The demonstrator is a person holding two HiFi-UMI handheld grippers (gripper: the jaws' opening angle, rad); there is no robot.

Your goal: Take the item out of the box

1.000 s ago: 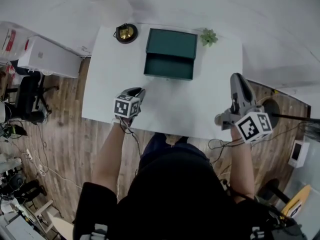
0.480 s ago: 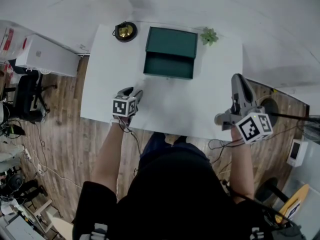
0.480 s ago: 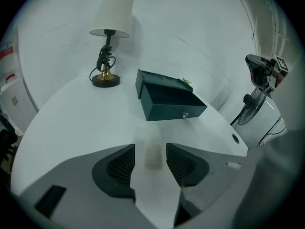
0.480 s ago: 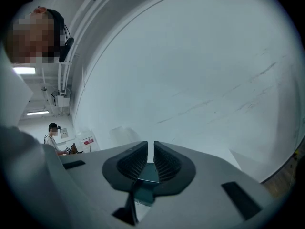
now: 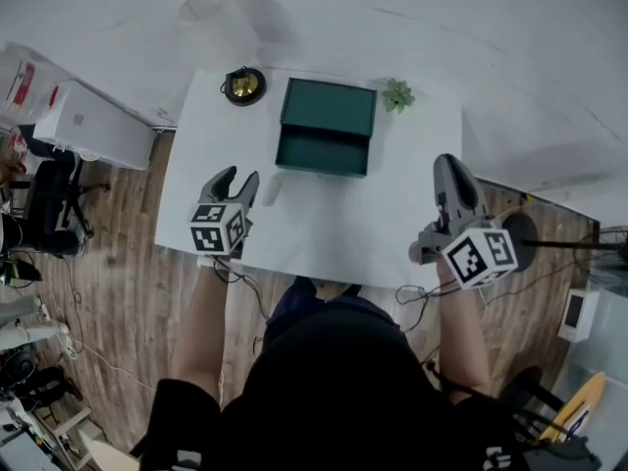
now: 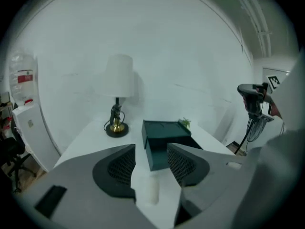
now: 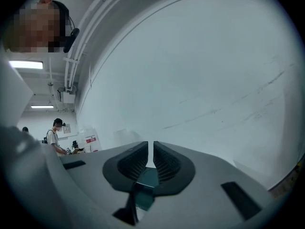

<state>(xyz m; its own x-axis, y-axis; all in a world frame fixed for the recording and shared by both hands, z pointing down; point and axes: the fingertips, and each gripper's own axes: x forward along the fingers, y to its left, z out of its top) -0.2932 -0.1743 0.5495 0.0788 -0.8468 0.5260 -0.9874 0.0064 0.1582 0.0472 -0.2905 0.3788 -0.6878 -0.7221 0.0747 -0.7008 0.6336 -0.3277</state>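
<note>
1. Hovering over the near left part of the white table [image 5: 334, 226], the left tongs [image 5: 235, 179] stand wide and are opening. Their dark pads touch nothing.
2. In the left gripper view, a small pale item [image 6: 151, 191] lies flat on the table in line with the gap of the left tongs [image 6: 151, 147], clear of both pads. In the head view the same item [image 5: 272, 187] appears as a faint white shape left of the frame's centre, just in front of the box.
3. At upper centre of the head view sits the dark green box [image 5: 329, 109], with its drawer [image 5: 322, 153] pulled out toward the person.
4. At the right of the head view, the right tongs [image 5: 446, 168] are held over the table's edge, well apart from the box.
5. In the right gripper view, the right tongs [image 7: 150, 144] are drawn nearly together and closing. Only a thin slit separates them and nothing is gripped.
6. Flanking the box are a brass-based lamp [image 5: 243, 85] at upper left and a small green plant [image 5: 396, 95] at its right corner.
</note>
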